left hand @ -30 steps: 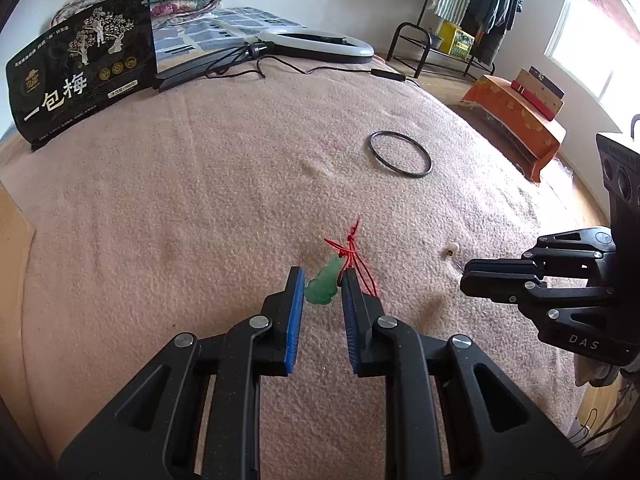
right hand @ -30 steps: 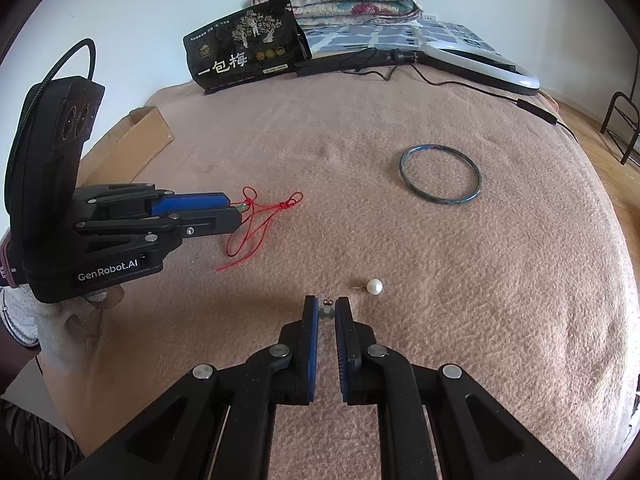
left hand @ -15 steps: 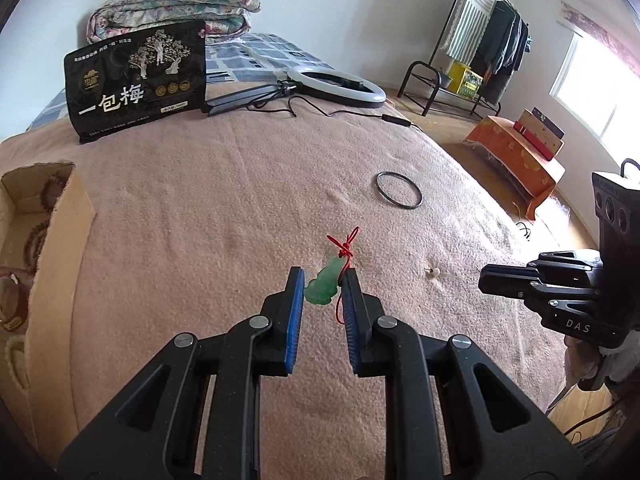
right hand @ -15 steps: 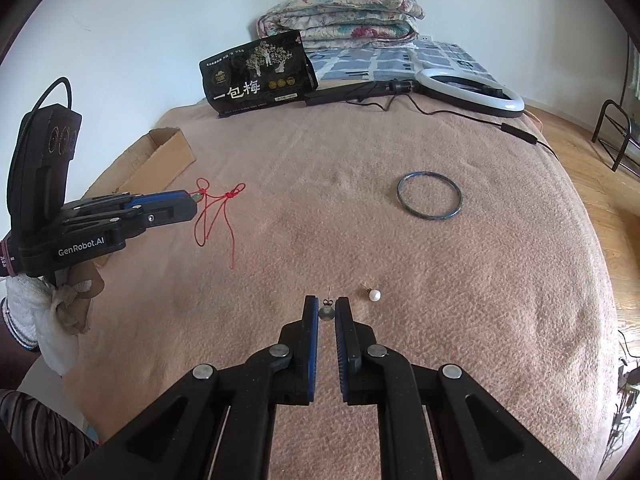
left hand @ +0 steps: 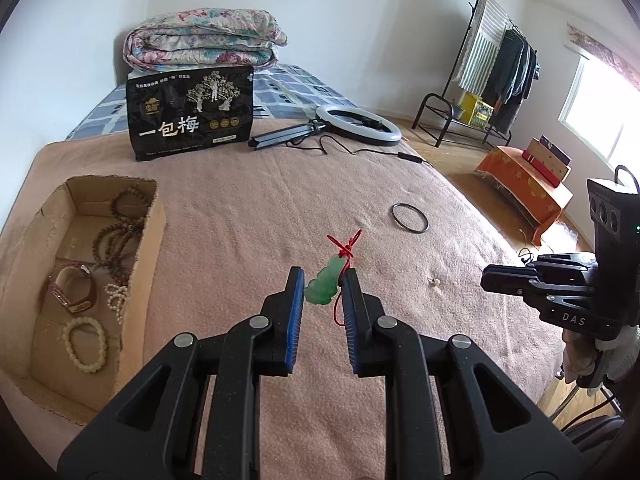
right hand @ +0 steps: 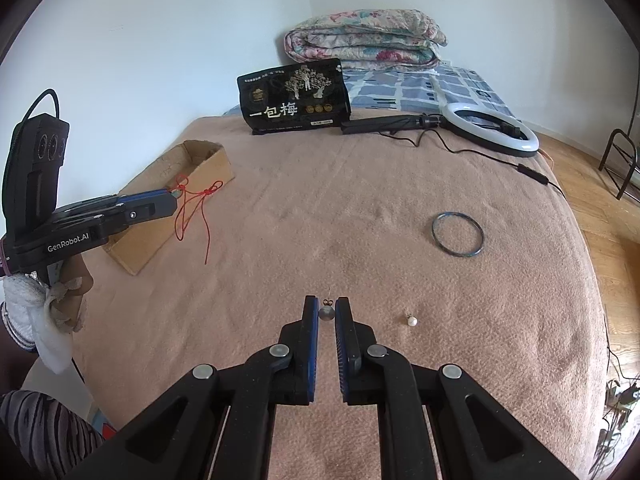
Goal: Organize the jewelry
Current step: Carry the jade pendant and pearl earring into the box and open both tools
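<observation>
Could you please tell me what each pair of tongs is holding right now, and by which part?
Left tongs: green pendant, pinched across its body, red cord dangling. Right tongs: a small grey pearl earring, gripped by its bead.

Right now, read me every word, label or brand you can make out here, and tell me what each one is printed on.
"一包梅": large white characters on the black foil pouch standing on the bed.
"GenRobot.AI": white lettering on the side of the left gripper, seen from the right wrist.
"DAS": on the side of the right gripper, seen from the left wrist.
Too small to read: the pouch's top line, gold seals and white bottom label.
</observation>
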Demonstrator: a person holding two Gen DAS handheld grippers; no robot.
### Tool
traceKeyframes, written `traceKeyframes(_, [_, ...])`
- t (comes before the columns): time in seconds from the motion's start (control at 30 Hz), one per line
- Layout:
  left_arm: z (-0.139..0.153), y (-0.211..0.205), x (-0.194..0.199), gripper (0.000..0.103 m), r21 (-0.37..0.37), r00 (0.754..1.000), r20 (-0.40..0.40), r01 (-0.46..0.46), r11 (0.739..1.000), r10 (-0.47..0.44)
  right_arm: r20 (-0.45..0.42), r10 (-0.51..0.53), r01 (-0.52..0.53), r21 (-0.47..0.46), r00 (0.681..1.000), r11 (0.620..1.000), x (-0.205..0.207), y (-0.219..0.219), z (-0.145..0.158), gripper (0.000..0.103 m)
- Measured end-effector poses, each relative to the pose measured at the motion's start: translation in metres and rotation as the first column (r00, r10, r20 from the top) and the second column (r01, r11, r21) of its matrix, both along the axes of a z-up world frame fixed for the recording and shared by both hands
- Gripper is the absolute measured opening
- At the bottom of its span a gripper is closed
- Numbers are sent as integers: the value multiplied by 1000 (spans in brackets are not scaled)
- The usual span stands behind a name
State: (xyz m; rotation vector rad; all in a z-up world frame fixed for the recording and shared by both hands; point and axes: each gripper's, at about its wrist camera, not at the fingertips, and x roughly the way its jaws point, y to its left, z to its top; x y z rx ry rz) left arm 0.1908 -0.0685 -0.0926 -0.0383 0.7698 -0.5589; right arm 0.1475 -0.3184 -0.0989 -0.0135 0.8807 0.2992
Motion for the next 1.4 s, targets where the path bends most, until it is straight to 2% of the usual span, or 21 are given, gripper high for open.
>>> traceKeyframes(0.37, [18, 68, -16, 18, 2, 993, 35, -109, 994, 109, 35, 89, -89, -5, 995, 996, 10, 54, 22, 6])
traceKeyframes(0.83, [18, 158, -26, 18, 19, 962, 47, -270, 963, 269, 72, 236, -235, -22, 969, 972, 31, 142, 38, 6])
traceKeyframes(1.4, [1, 219, -14, 18, 28, 926, 25, -378, 926, 377, 54, 346, -346, -9, 937, 938, 60, 230, 33, 6])
